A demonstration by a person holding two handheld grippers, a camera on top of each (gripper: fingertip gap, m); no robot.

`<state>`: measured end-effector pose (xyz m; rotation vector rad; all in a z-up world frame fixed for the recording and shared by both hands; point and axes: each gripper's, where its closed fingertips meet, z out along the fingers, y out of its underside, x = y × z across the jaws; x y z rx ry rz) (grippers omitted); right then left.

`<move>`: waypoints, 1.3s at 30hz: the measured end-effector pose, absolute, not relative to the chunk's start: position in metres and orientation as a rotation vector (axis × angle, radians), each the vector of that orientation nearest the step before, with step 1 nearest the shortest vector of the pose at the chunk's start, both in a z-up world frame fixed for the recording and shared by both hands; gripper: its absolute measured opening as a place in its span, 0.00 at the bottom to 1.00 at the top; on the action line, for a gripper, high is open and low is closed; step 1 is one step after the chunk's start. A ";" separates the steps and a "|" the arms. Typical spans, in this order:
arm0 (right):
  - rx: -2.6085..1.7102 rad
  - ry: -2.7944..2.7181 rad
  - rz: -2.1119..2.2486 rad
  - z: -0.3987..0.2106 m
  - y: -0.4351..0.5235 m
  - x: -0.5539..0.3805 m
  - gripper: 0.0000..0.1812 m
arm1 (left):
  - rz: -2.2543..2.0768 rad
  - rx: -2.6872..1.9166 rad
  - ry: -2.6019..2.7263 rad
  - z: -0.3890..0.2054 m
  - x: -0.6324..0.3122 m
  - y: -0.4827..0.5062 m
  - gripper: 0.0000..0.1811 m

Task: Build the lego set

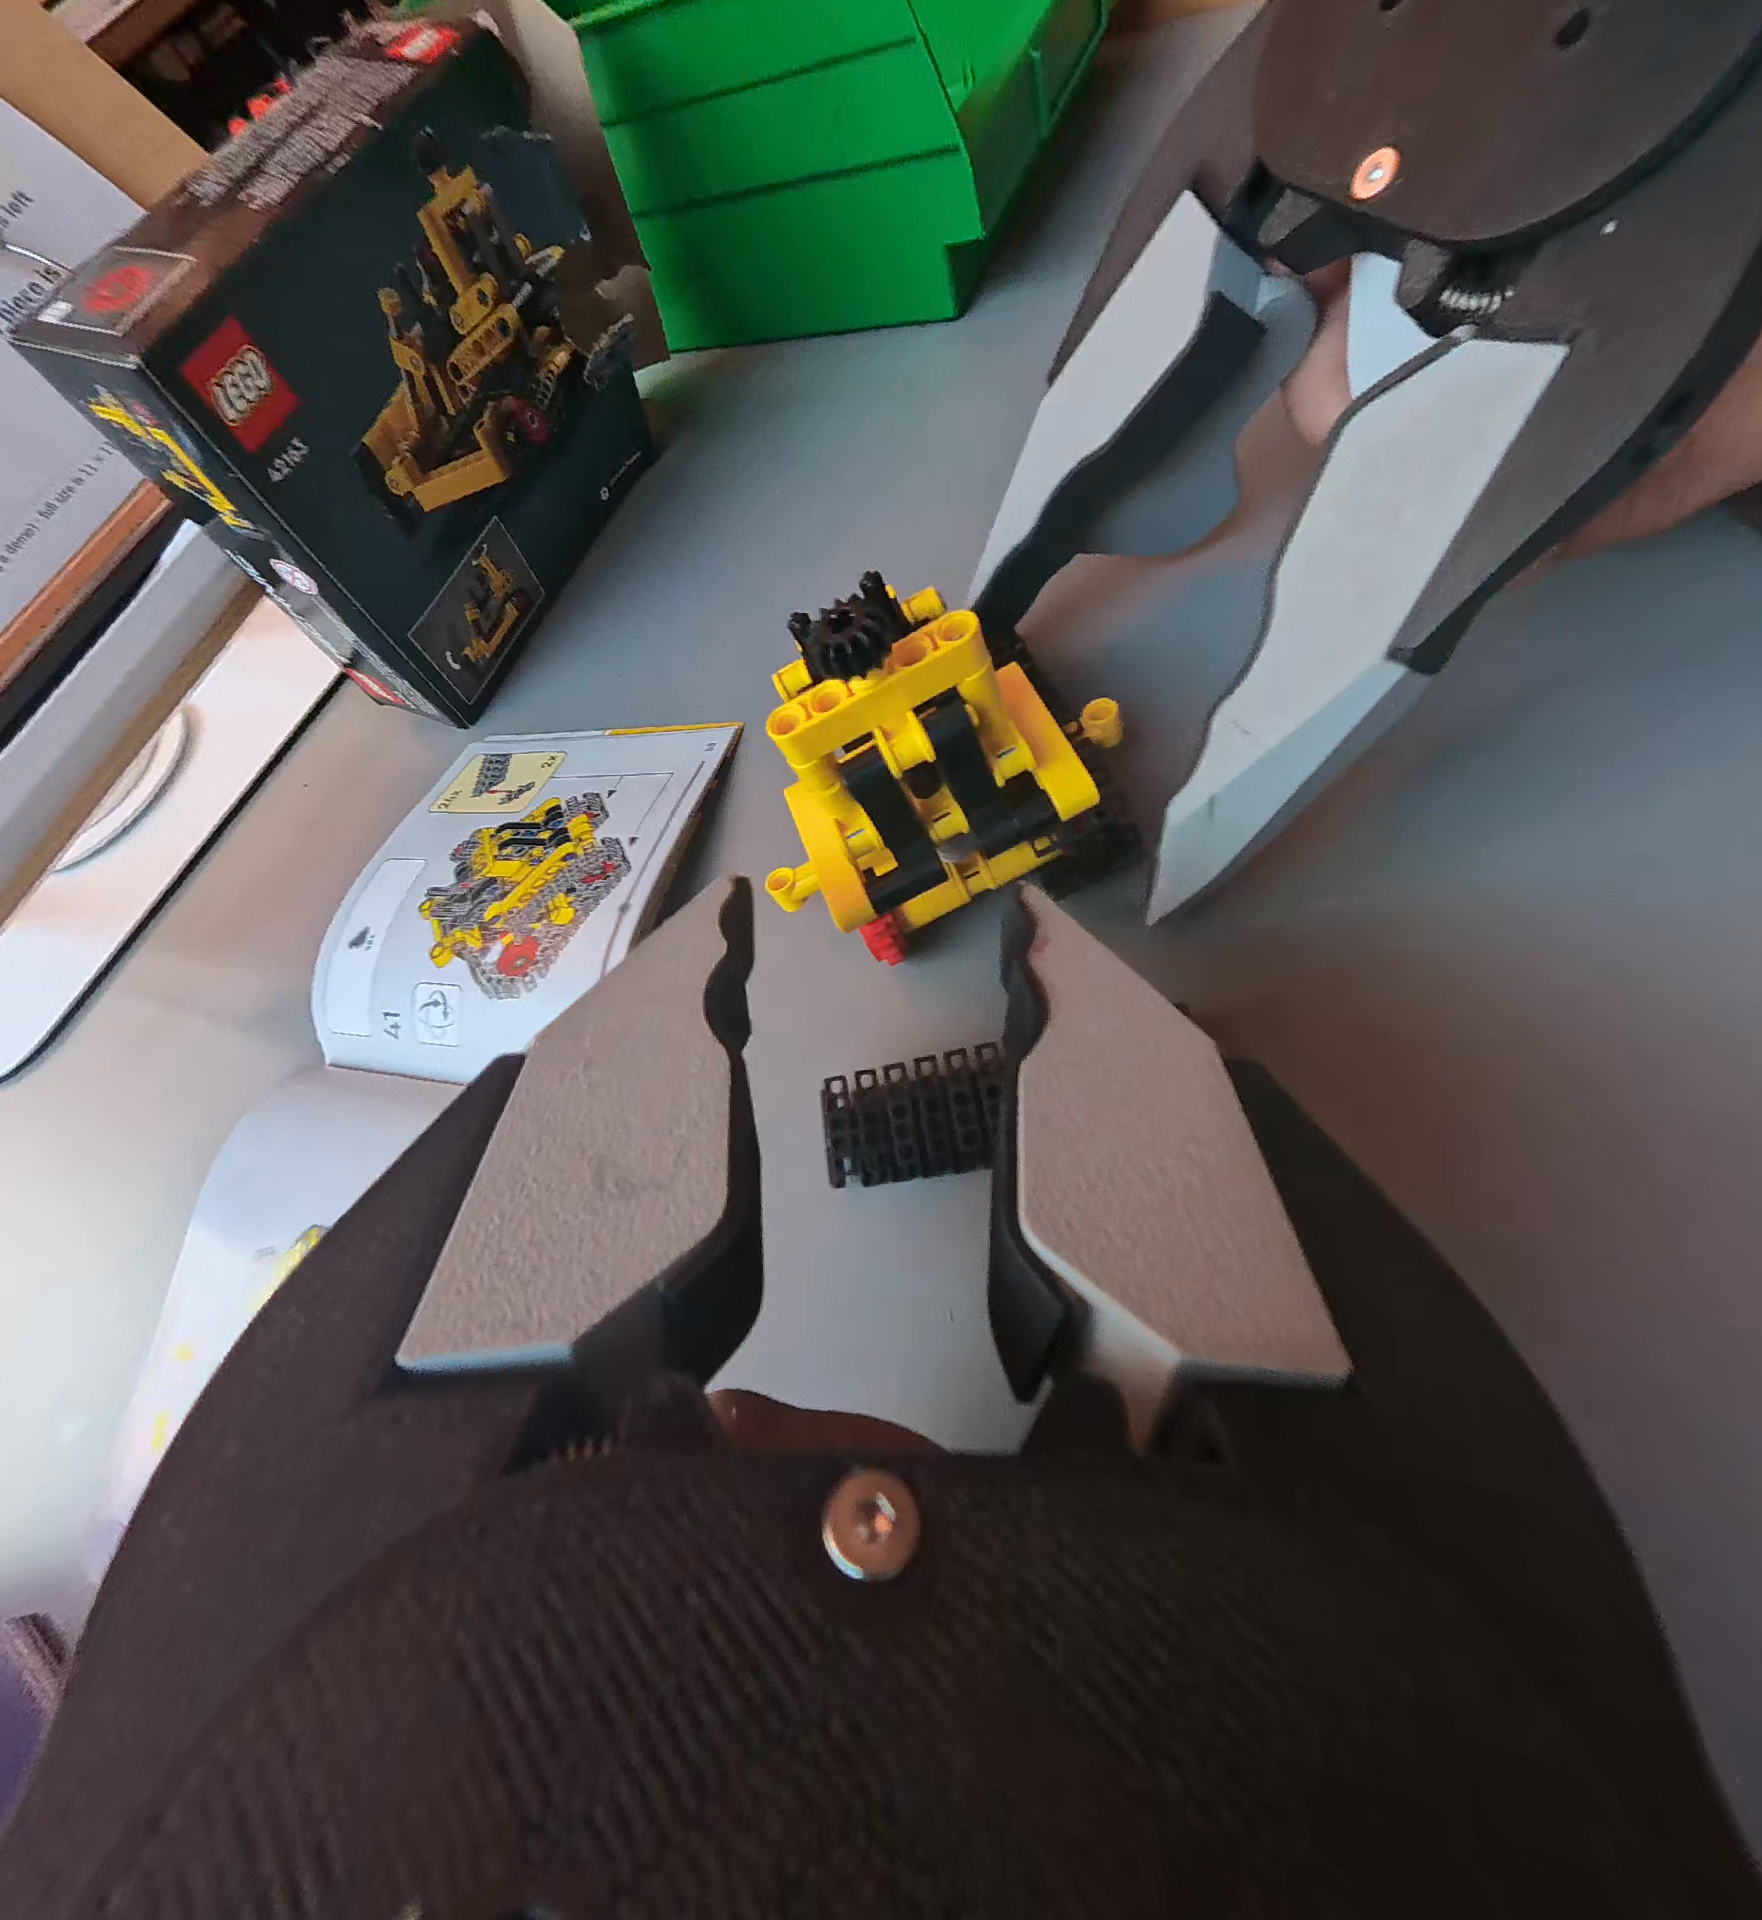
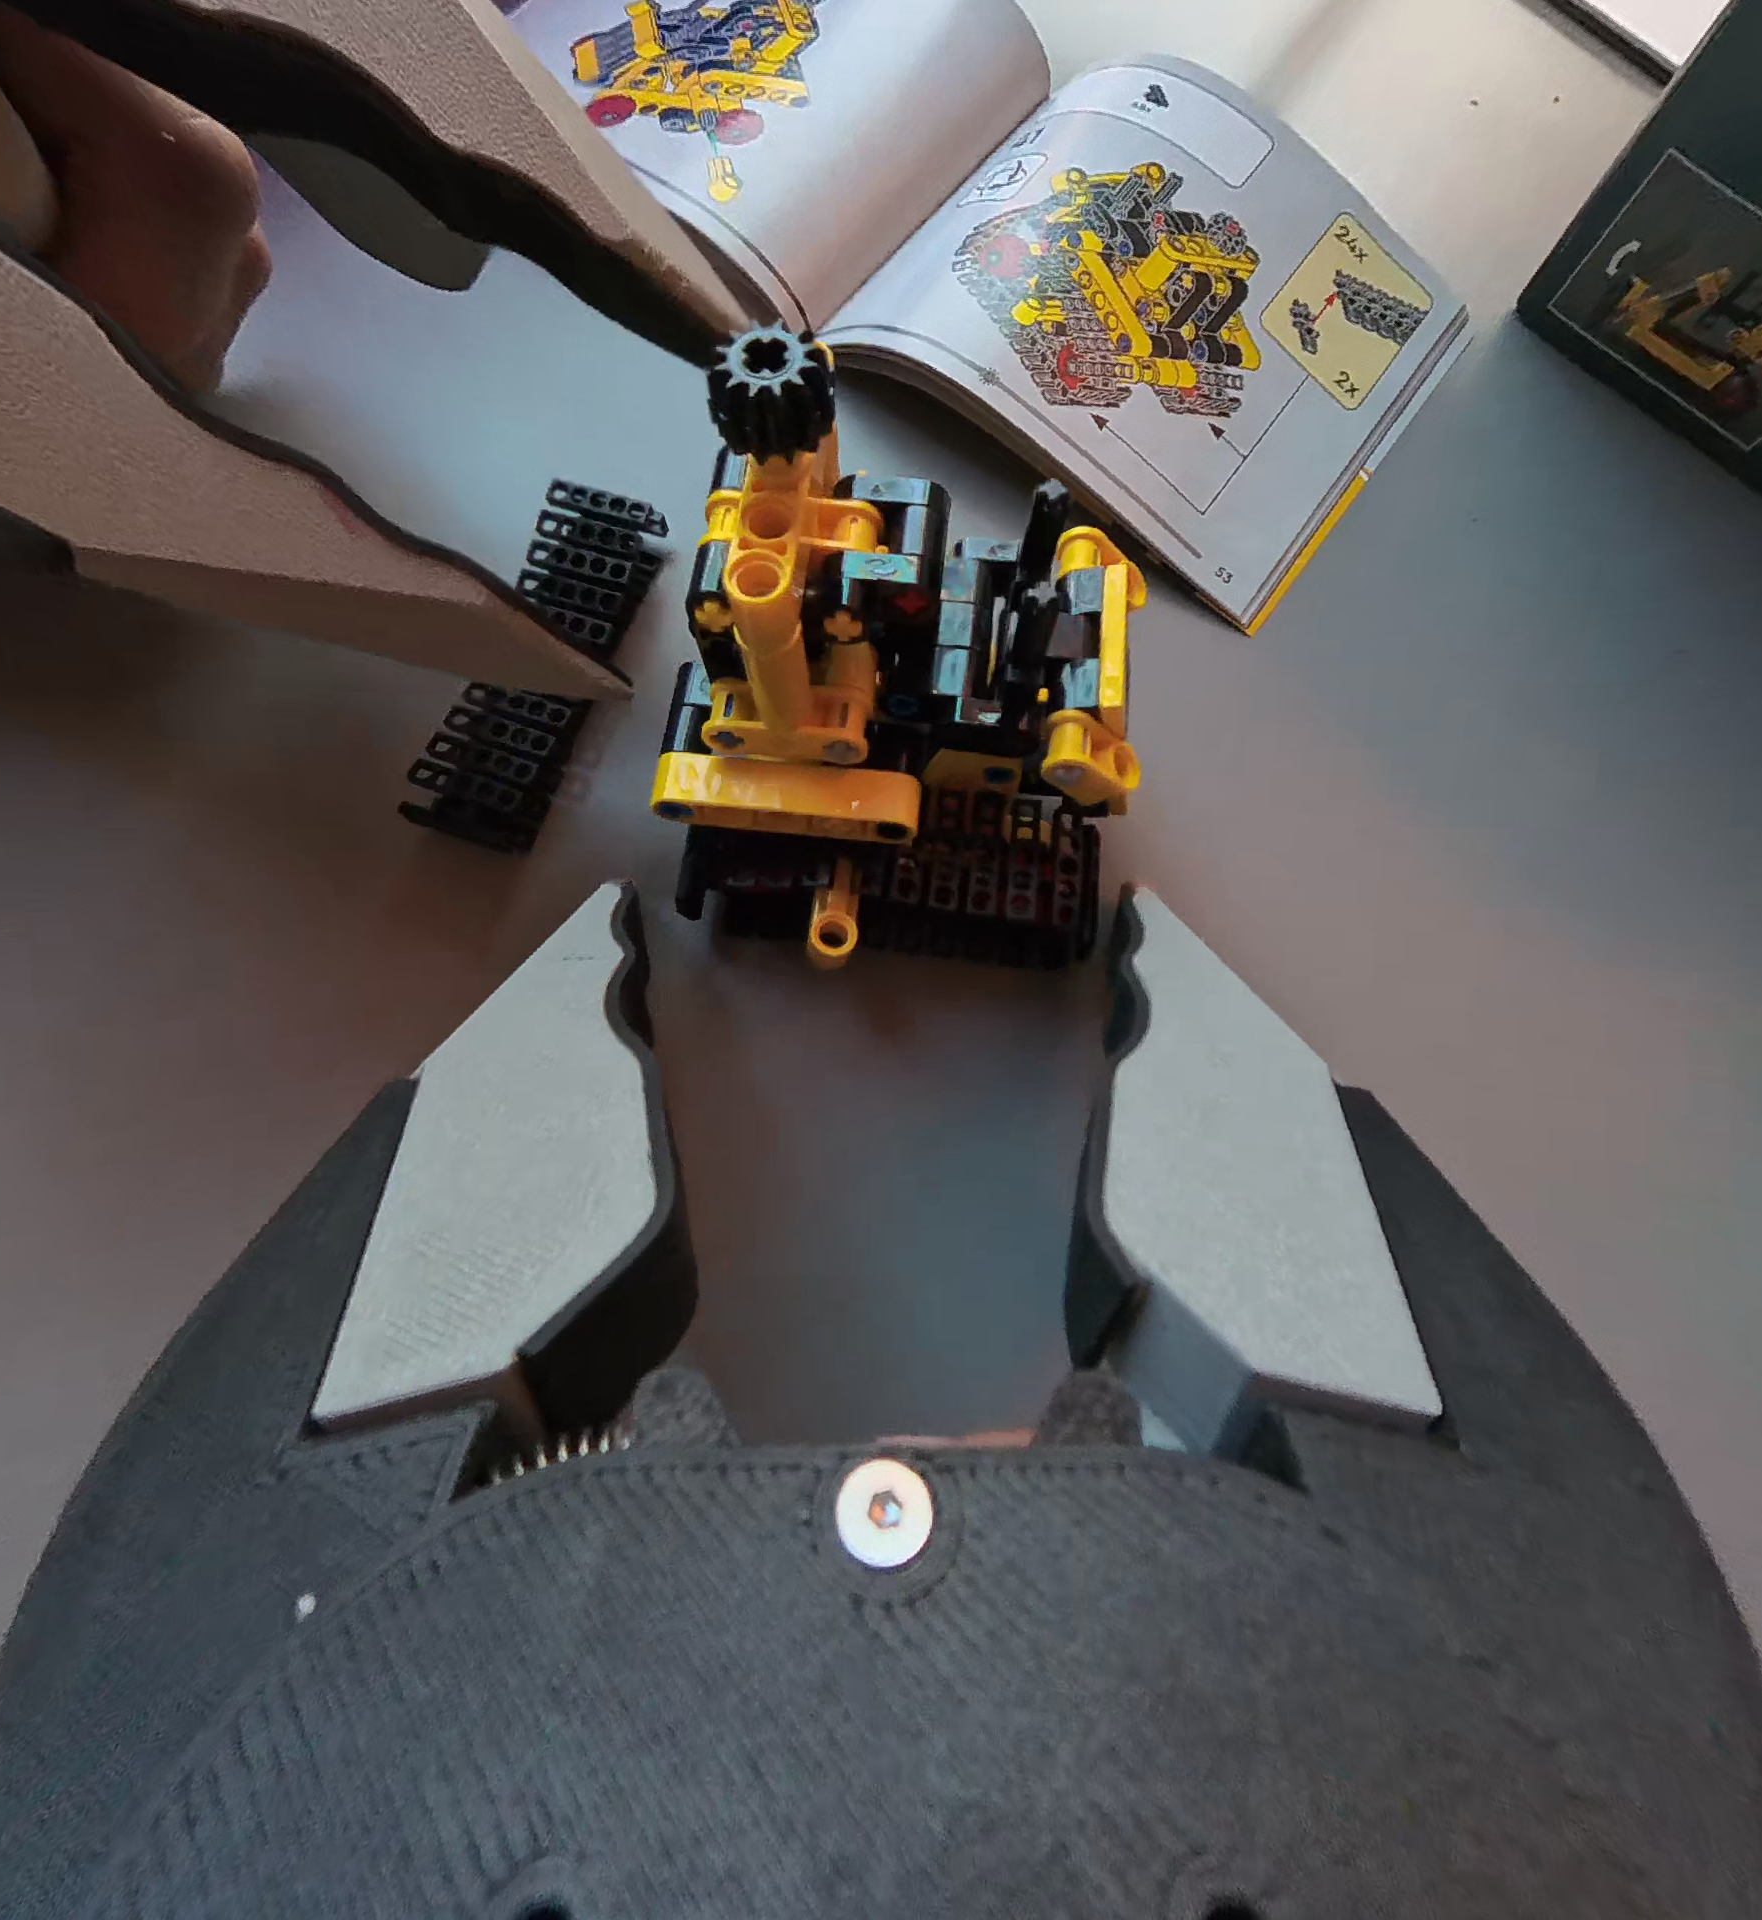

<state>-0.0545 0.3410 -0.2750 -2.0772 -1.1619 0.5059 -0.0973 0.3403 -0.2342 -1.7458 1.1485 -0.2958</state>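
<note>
In my left wrist view, my left gripper (image 1: 877, 935) hangs over the grey table (image 1: 1479, 1039) with its two fingers apart and nothing between them. Under the gap, a short black track piece (image 1: 913, 1127) lies flat on the table, partly hidden behind my right-hand finger. Just beyond my fingertips stands the yellow and black lego model (image 1: 934, 774), with a black gear (image 1: 849, 623) on its far end and a small red part at its near corner. To the left of the model the instruction booklet (image 1: 534, 883) lies open. Behind the booklet the black lego box (image 1: 368, 374) stands on the table, and farther back is a green bin (image 1: 804, 166). My right gripper (image 1: 1074, 748) comes in from the upper right with its fingers apart, one tip just beside the model.

In my right wrist view, my right gripper (image 2: 872, 914) has its fingers wide apart and holds nothing. The lego model (image 2: 887, 707) stands on the table (image 2: 1479, 1039) just in front of my fingertips, its black tracked side toward me and the black gear (image 2: 771, 395) on top of a yellow beam. My left gripper (image 2: 669, 509) reaches in from the upper left, fingers apart; one tip is close to the gear, but I cannot tell if it touches. The lower finger passes above the black track piece (image 2: 544, 665), left of the model. The open booklet (image 2: 1116, 291) lies behind the model, and a corner of the box (image 2: 1708, 301) shows at the upper right
</note>
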 end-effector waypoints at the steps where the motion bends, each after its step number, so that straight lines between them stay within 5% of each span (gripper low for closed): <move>1: -2.068 -1.148 0.518 -0.273 0.341 -0.053 0.48 | -0.300 -1.739 1.133 -0.231 -0.098 0.341 0.24; 10: -2.018 -1.101 0.666 -0.259 0.334 -0.041 0.41 | -0.452 -1.748 1.081 -0.221 -0.095 0.344 0.22; 17: -1.946 -1.142 0.668 -0.253 0.328 -0.026 0.20 | -0.478 -1.730 1.101 -0.220 -0.091 0.341 0.20; 26: -1.979 -1.188 0.612 -0.262 0.328 -0.039 0.19 | -0.415 -1.689 1.073 -0.203 -0.096 0.344 0.23; 30: -1.980 -1.213 0.595 -0.264 0.327 -0.043 0.17 | -0.266 -1.640 1.075 -0.182 -0.108 0.329 0.16; 39: -1.985 -1.203 0.621 -0.263 0.328 -0.048 0.11 | 0.059 -1.665 1.353 -0.245 -0.083 0.301 0.15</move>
